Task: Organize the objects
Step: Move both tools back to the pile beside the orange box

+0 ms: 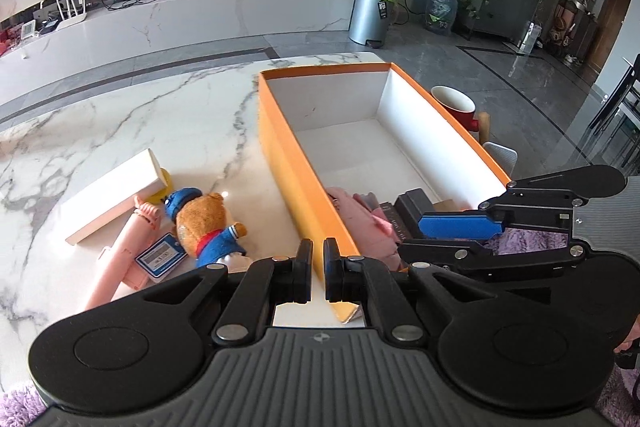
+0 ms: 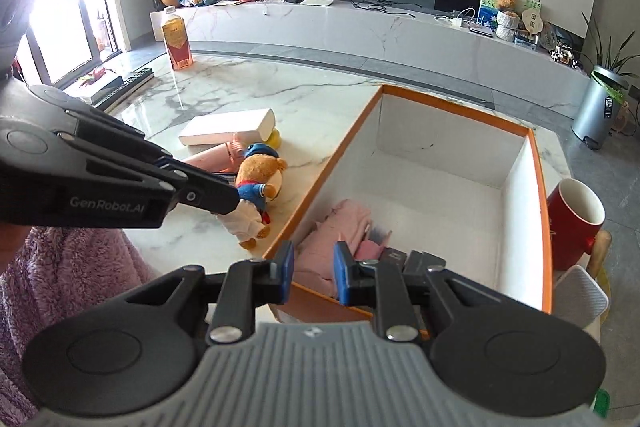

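An orange box with a white inside stands on the marble table; it also shows in the right wrist view. A pink cloth and a dark object lie in its near end. My left gripper is shut on the box's near left wall. My right gripper is open above the box's near edge, over the pink cloth. Left of the box lie a teddy bear, a white box, a pink tube, a card and a yellow toy.
A red mug stands right of the box, with a white object near it. A bottle and dark flat items sit at the table's far left. A bin stands on the floor beyond.
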`<state>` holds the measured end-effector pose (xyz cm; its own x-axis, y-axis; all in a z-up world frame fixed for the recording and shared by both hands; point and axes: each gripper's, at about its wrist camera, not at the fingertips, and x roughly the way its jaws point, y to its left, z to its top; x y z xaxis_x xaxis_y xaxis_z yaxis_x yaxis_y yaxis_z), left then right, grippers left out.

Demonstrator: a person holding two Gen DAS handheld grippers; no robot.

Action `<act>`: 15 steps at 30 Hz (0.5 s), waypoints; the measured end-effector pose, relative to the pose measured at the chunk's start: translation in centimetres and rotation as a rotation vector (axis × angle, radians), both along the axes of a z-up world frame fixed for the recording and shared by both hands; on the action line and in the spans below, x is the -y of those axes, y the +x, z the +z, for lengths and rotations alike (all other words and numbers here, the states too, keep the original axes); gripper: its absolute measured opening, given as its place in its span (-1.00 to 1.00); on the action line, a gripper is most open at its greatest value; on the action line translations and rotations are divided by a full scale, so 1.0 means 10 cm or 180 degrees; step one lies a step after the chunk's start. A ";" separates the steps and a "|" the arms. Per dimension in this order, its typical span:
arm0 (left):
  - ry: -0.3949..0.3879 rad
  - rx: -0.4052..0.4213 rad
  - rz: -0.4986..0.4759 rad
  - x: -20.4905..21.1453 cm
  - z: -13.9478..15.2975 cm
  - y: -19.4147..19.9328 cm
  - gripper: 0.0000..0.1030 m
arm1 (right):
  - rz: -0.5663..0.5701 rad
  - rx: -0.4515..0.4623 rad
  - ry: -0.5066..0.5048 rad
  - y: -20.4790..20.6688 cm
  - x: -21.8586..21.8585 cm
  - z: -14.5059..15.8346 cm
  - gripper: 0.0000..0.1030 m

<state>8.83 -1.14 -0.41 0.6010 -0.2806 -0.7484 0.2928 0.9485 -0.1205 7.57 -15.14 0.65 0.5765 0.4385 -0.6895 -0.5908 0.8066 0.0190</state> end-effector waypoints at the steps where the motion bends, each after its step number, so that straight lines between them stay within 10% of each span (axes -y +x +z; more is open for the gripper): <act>1: 0.0002 0.0011 0.0020 -0.05 0.00 0.00 -0.89 | 0.0006 -0.0001 -0.0002 0.01 -0.05 0.00 -0.56; 15: 0.0085 0.0034 0.0281 -0.78 -0.18 0.10 -0.89 | 0.0156 -0.0172 0.0162 0.27 -0.65 -0.13 -0.56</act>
